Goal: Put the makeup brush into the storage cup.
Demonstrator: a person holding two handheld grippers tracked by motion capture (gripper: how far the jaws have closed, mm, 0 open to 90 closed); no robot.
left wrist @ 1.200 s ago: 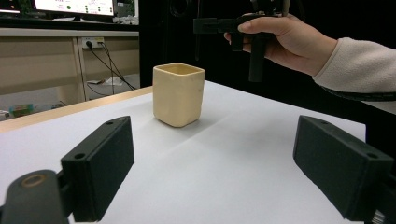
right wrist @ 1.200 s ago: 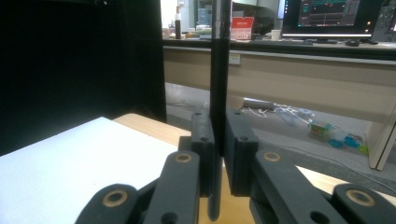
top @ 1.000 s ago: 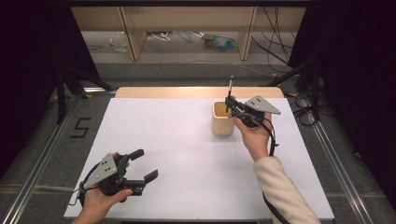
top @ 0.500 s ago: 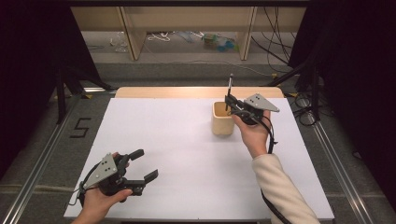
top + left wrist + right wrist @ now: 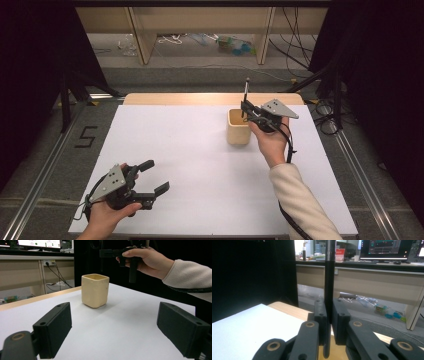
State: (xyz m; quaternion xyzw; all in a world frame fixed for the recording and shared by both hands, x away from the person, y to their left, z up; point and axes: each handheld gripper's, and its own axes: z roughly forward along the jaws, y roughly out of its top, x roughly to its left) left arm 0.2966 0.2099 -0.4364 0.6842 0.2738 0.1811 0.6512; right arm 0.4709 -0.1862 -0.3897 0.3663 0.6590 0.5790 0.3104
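Holding thin black rod (image 5: 247, 90) upright, right tongs (image 5: 248, 111) clamped on it, over cup (image 5: 238, 127) rim at 3 o'clock; cup directly below; left tongs (image 5: 156, 177) apart, idle at table (image 5: 200, 165) 7 o'clock.

No change is seen across the three high views.

No shift is found in the right tool (image 5: 246, 106): the thin dark rod (image 5: 247, 90) is clamped upright between its jaws at the same spot above the cream cup (image 5: 239, 127), with the same length of rod standing up over the jaws. The left tool (image 5: 155, 176) is found at the same near corner of the white surface (image 5: 200, 165), its jaws spread as wide as before and nothing between them. The cup is seen exactly where it stood, and both forearms are placed as in the earlier views.
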